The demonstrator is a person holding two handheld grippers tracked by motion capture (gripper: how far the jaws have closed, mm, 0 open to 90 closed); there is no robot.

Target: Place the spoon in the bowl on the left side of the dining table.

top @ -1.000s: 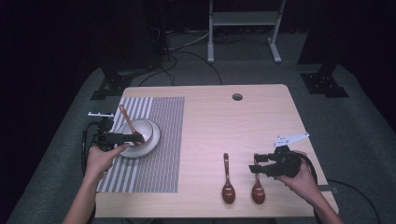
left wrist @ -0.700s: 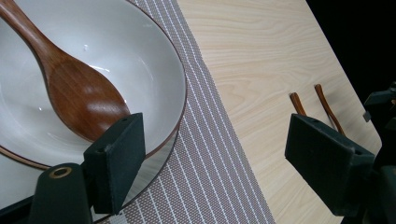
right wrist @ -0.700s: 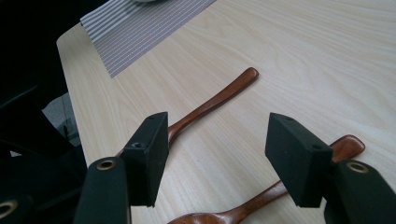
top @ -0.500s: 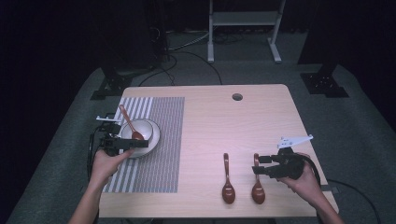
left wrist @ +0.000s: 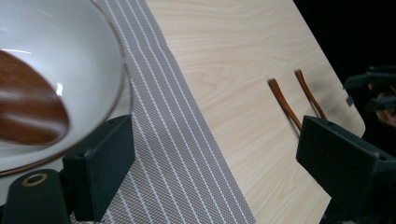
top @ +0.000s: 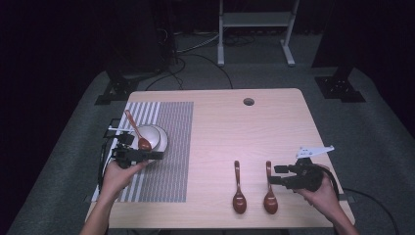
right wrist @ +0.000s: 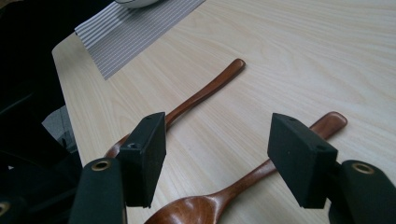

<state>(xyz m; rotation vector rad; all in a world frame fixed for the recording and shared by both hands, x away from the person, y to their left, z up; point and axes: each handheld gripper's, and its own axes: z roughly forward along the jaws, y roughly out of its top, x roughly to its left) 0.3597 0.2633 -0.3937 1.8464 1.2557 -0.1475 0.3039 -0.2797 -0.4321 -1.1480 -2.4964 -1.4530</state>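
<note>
A white bowl (top: 159,136) (left wrist: 84,56) stands on the striped placemat (top: 166,171) with a wooden spoon (top: 142,142) (left wrist: 28,112) resting in it. My left gripper (top: 156,155) (left wrist: 224,163) sits at the bowl's near edge. Its jaws have just been opening and stand open, with just the placemat showing between them. Two more wooden spoons lie side by side near the front edge, a left spoon (top: 239,196) (right wrist: 205,93) and a right spoon (top: 270,196) (right wrist: 219,198). My right gripper (top: 276,175) (right wrist: 223,158) hovers open over the right spoon's handle without touching it.
The wooden table (top: 235,132) has a small round hole (top: 248,102) near its far edge. Dark floor, cables and stand legs surround it. The placemat (left wrist: 187,177) runs down the table's left side. The other hand's gripper (left wrist: 373,88) shows far off in the left gripper view.
My left gripper has let go of the spoon, opened, and drawn back toward the near edge of the bowl. The spoon now rests in the bowl. The right gripper has barely moved.
</note>
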